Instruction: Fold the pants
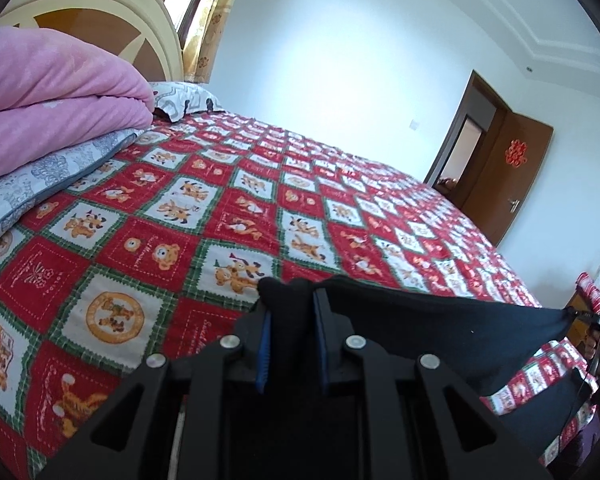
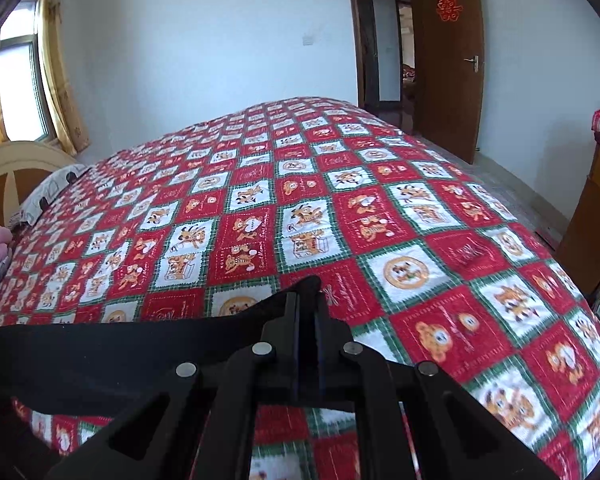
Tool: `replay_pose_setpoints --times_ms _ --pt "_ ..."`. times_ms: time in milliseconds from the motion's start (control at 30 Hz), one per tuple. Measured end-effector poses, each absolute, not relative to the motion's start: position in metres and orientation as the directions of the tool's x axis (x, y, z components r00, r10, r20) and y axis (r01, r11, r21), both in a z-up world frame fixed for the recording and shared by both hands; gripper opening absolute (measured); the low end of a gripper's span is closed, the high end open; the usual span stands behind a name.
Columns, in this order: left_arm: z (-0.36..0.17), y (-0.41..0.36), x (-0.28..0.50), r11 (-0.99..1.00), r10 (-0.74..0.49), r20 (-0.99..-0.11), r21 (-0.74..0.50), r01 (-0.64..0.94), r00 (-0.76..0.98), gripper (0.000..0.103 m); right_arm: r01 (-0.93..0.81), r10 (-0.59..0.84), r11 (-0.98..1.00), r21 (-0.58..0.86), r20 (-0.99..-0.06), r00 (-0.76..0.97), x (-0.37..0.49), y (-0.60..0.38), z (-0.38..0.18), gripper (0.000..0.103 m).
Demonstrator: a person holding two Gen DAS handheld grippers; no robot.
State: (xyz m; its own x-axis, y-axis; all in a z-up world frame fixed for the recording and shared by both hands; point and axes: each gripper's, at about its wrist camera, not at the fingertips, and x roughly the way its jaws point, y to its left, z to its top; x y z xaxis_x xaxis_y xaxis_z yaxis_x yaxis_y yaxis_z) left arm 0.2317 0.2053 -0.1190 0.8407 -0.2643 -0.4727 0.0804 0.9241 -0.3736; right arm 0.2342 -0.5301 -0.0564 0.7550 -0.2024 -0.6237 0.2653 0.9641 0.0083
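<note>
The black pants (image 1: 440, 332) hang stretched in the air between my two grippers, above the near edge of the bed. My left gripper (image 1: 290, 292) is shut on one bunched end of the pants. My right gripper (image 2: 307, 292) is shut on the other end, and the pants (image 2: 100, 352) run off to the left from it. The right gripper also shows in the left wrist view (image 1: 598, 318) at the far right, holding the taut cloth. The lower part of the pants is hidden below the grippers.
The bed carries a red, white and green cartoon-patterned quilt (image 1: 260, 208) (image 2: 340, 208). A folded pink blanket (image 1: 52, 92) lies on a grey pillow (image 1: 40, 184) at the headboard end. A brown door (image 2: 444, 60) stands open beyond. A wooden cabinet (image 2: 592, 216) stands at the right.
</note>
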Motion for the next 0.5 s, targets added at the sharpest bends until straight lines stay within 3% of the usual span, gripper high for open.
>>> replay_pose_setpoints --times_ms 267,500 --pt "-0.116 0.213 0.192 0.886 -0.324 -0.39 -0.444 0.132 0.862 0.019 0.275 -0.189 0.96 0.058 -0.591 0.784 0.177 -0.537 -0.049 0.006" --pt "-0.127 0.219 0.161 0.876 -0.34 -0.376 -0.46 0.145 0.862 0.019 0.287 -0.182 0.953 0.1 -0.57 0.801 0.123 -0.542 -0.057 0.005"
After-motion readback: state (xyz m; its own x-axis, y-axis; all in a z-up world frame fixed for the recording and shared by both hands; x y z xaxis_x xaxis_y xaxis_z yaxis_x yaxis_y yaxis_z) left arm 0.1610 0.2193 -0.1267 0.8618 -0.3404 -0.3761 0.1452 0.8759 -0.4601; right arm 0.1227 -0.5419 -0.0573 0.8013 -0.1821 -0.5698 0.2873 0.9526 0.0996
